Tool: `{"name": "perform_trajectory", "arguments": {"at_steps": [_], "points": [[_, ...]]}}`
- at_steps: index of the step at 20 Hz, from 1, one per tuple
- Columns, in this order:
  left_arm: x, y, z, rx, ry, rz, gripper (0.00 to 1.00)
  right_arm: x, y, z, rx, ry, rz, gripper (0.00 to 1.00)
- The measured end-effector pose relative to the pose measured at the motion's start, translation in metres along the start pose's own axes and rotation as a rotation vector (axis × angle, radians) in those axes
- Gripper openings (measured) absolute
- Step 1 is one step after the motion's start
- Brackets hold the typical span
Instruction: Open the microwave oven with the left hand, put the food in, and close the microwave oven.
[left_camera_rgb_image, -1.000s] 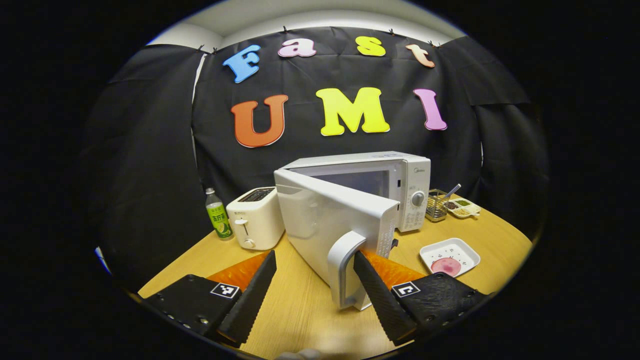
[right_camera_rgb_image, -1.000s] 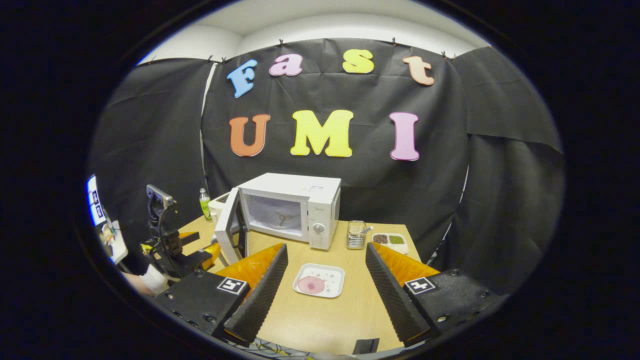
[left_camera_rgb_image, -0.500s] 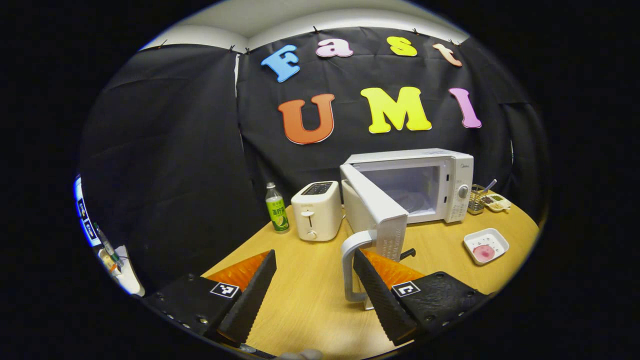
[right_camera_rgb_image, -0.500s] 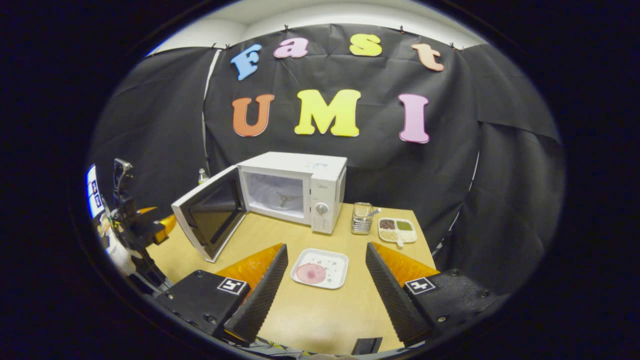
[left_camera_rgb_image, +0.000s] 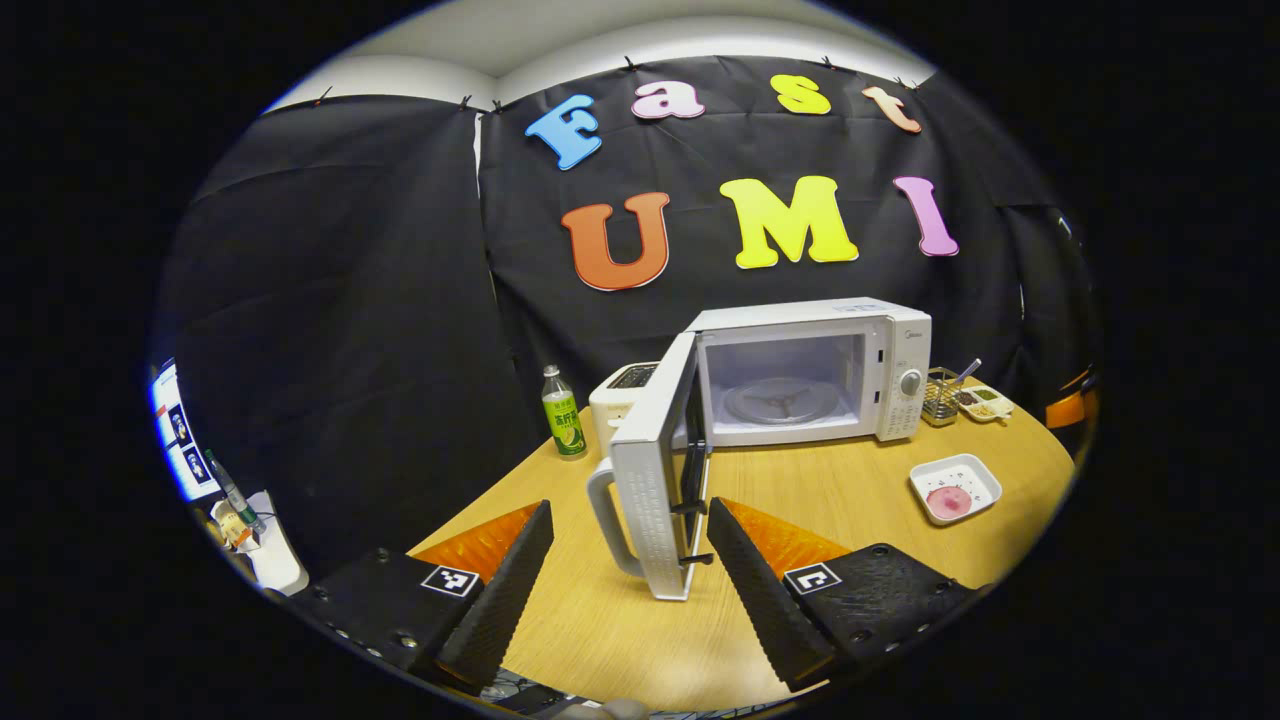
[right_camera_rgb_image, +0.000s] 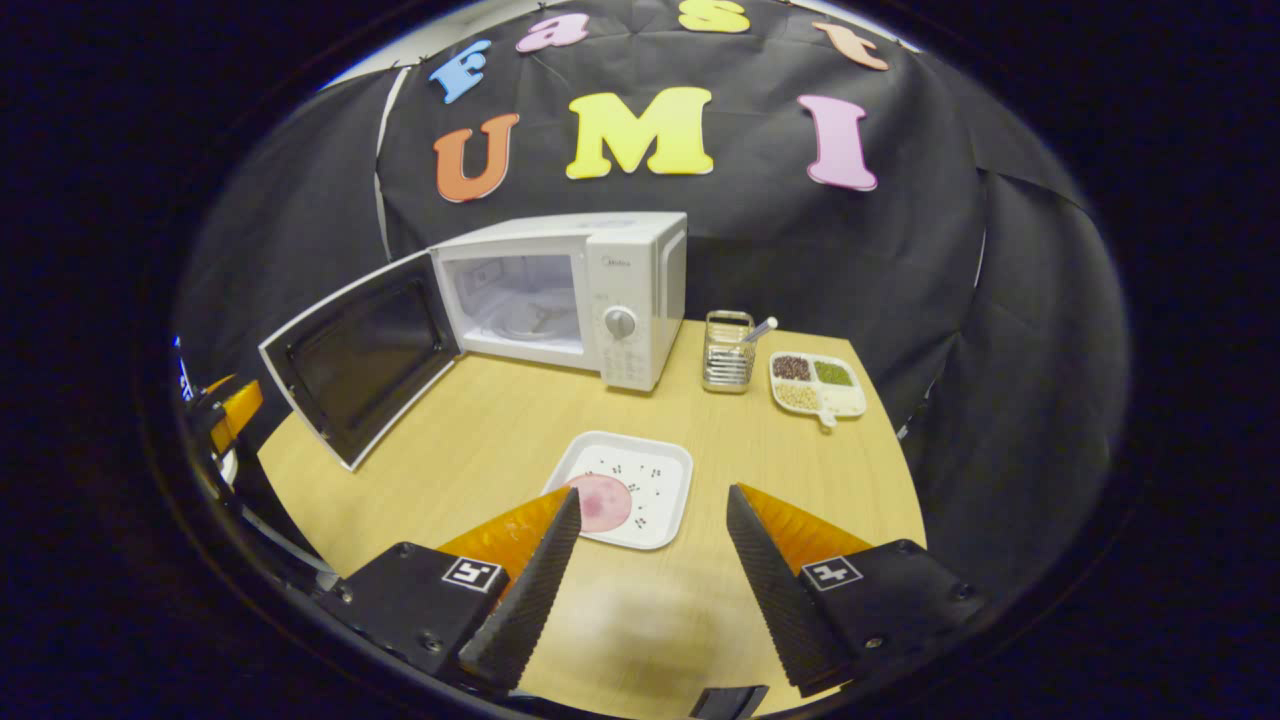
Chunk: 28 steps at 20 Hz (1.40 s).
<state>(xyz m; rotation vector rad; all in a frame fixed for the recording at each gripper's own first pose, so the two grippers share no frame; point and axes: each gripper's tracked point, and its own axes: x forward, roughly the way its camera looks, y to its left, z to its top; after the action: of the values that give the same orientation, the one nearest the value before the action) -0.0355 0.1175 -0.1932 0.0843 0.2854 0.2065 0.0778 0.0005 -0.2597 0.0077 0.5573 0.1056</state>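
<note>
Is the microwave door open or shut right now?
Open. The microwave door is swung wide to the left, exposing the cavity and turntable; no food inside yet.

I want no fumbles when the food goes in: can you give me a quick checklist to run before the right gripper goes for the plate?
1. Microwave door swung wide: ok.
2. Cavity free, bare turntable in it: ok.
3. Right gripper open, nothing between its fingers: ok.
4. Plate with the pink food flat on the table, just ahead of that gripper: ok.
5. Left gripper open, off the door handle: ok.
6. Plate fits the cavity: cannot tell.
</note>
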Motion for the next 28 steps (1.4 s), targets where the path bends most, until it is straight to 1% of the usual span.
{"name": "perform_trajectory", "arguments": {"at_steps": [1, 2, 5, 6, 7, 8, 9, 10, 11, 12, 13, 14, 15, 16, 17, 18, 19, 20, 21, 22, 25, 28], "points": [[-0.002, -0.013, 0.006, -0.005, -0.003, -0.018, 0.95, 0.018, -0.003, -0.01, 0.01, 0.038, 0.012, 0.93], [-0.005, -0.025, 0.014, -0.006, -0.006, -0.033, 0.95, 0.032, -0.007, -0.018, 0.029, 0.077, 0.027, 0.89], [-0.011, -0.055, 0.039, -0.012, -0.029, -0.063, 0.95, 0.071, -0.011, -0.045, 0.119, 0.192, 0.08, 0.82], [-0.014, -0.064, 0.048, -0.021, -0.037, -0.072, 0.95, 0.081, -0.012, -0.052, 0.144, 0.226, 0.098, 0.75], [-0.016, -0.072, 0.057, -0.027, -0.043, -0.076, 0.95, 0.092, -0.016, -0.058, 0.164, 0.253, 0.107, 0.73], [-0.017, -0.079, 0.065, -0.028, -0.05, -0.076, 0.95, 0.099, -0.016, -0.062, 0.182, 0.274, 0.121, 0.56], [-0.019, -0.084, 0.073, -0.023, -0.059, -0.074, 0.95, 0.106, -0.014, -0.064, 0.196, 0.289, 0.135, 0.64], [-0.021, -0.088, 0.08, -0.018, -0.067, -0.073, 0.95, 0.111, -0.012, -0.065, 0.202, 0.299, 0.152, 0.49], [-0.022, -0.091, 0.084, -0.008, -0.072, -0.066, 0.95, 0.114, -0.014, -0.069, 0.201, 0.313, 0.152, 0.58], [-0.023, -0.094, 0.087, 0.002, -0.073, -0.061, 0.95, 0.119, -0.013, -0.073, 0.211, 0.33, 0.156, 0.37], [-0.024, -0.094, 0.088, 0.009, -0.072, -0.055, 0.95, 0.122, -0.012, -0.076, 0.228, 0.346, 0.159, 0.34], [-0.026, -0.095, 0.088, 0.011, -0.071, -0.048, 0.95, 0.123, -0.011, -0.082, 0.245, 0.376, 0.16, 0.27], [-0.027, -0.096, 0.089, 0.013, -0.073, -0.044, 0.95, 0.127, -0.014, -0.078, 0.251, 0.362, 0.143, 0.36], [-0.027, -0.096, 0.088, 0.014, -0.067, -0.039, 0.95, 0.125, -0.017, -0.081, 0.25, 0.386, 0.135, 0.21], [-0.026, -0.094, 0.085, 0.014, -0.054, -0.034, 0.95, 0.125, -0.02, -0.079, 0.262, 0.404, 0.113, 0.2], [-0.025, -0.093, 0.083, 0.011, -0.051, -0.031, 0.95, 0.126, -0.02, -0.083, 0.287, 0.403, 0.086, 0.11], [-0.026, -0.092, 0.084, 0.007, -0.052, -0.028, 0.95, 0.128, -0.02, -0.081, 0.287, 0.412, 0.085, 0.09], [-0.027, -0.09, 0.081, 0.003, -0.048, -0.025, 0.95, 0.13, -0.02, -0.082, 0.277, 0.42, 0.089, 0.05], [-0.025, -0.088, 0.079, -0.003, -0.046, -0.026, 0.95, 0.127, -0.019, -0.082, 0.271, 0.425, 0.085, 0.12], [-0.023, -0.087, 0.078, -0.006, -0.044, -0.03, 0.95, 0.128, -0.019, -0.082, 0.272, 0.422, 0.081, 0.04], [-0.017, -0.081, 0.072, 0.005, -0.044, -0.052, 0.95, 0.127, -0.019, -0.082, 0.283, 0.428, 0.058, 0.04], [-0.007, -0.072, 0.078, 0.034, -0.073, -0.101, 0.95, 0.121, -0.014, -0.079, 0.337, 0.421, 0.036, 0.04]]}}
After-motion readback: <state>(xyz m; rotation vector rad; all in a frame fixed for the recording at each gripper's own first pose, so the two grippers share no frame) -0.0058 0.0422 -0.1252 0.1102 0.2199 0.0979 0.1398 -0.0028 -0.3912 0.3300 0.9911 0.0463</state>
